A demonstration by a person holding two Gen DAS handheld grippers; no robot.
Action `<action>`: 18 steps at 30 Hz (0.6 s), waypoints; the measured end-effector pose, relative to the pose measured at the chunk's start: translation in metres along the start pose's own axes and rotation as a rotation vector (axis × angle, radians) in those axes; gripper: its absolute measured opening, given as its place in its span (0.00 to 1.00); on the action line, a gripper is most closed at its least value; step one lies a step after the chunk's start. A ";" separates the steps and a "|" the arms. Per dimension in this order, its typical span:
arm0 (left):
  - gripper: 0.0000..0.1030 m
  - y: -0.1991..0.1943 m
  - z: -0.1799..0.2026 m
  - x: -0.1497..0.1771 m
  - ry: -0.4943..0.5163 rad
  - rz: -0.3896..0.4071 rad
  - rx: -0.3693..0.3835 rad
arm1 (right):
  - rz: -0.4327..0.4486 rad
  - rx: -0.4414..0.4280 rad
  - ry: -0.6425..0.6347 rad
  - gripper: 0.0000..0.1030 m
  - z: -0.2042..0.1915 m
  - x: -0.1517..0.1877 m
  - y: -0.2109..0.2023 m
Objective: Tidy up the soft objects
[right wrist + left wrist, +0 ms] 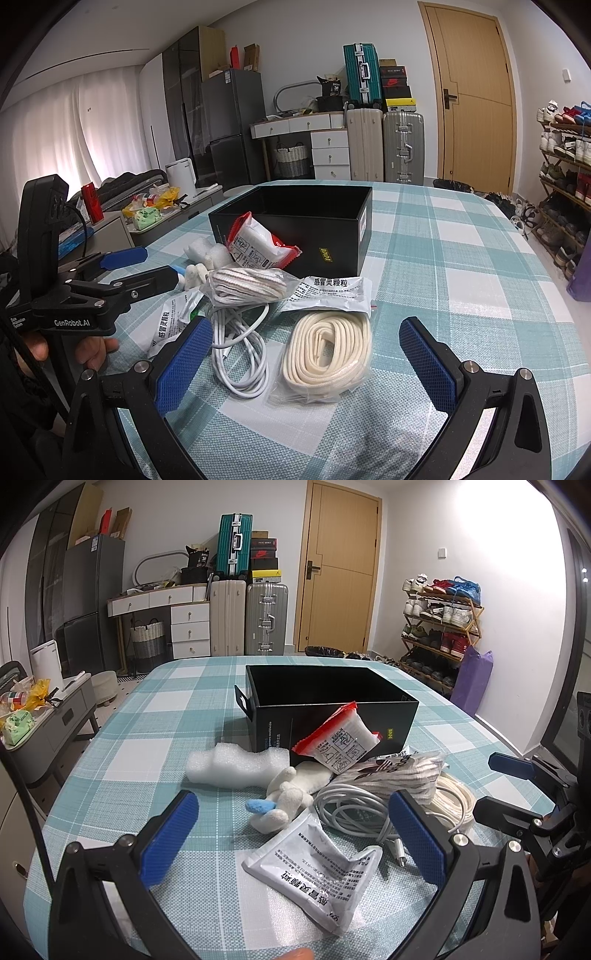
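Note:
An open-topped black box (273,727) (332,251) stands mid-table, and a red-and-white packet (340,738) (255,247) leans on its near wall. In front lie a white foam piece (236,766), a white plush toy (284,801), a coiled white cable (351,808) (240,354), a bag of striped cord (399,775) (251,286), two silver sachets (314,871) (332,291) and a bagged cream rope (328,350). My left gripper (295,834) (160,264) is open over one sachet and the plush toy. My right gripper (306,354) (484,786) is open around the cream rope. Neither holds anything.
The table wears a teal-and-white checked cloth (147,738); its far and left edges are rounded. A grey side cabinet (62,716) with clutter stands off the left edge. Suitcases (251,616), a door (340,565) and a shoe rack (439,627) line the far wall.

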State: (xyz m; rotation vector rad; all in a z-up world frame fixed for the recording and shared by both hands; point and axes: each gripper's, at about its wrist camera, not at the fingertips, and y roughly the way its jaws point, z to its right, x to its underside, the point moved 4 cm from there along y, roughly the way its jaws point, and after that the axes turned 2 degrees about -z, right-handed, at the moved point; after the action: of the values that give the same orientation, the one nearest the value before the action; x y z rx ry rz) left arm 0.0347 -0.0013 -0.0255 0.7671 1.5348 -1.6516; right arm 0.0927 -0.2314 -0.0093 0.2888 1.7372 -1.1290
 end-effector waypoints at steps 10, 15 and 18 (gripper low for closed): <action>1.00 0.000 0.000 0.000 0.001 -0.001 -0.001 | -0.007 0.003 0.006 1.00 0.003 0.002 0.001; 1.00 0.002 0.001 0.002 0.002 -0.002 -0.003 | -0.019 0.009 0.014 1.00 0.006 0.002 0.003; 1.00 0.002 0.001 0.002 0.003 -0.004 -0.003 | -0.025 0.012 0.017 1.00 0.006 0.001 0.003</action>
State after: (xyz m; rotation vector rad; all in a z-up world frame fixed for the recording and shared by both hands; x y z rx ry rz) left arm 0.0353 -0.0028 -0.0285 0.7659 1.5413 -1.6515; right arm 0.0978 -0.2349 -0.0120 0.2852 1.7537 -1.1579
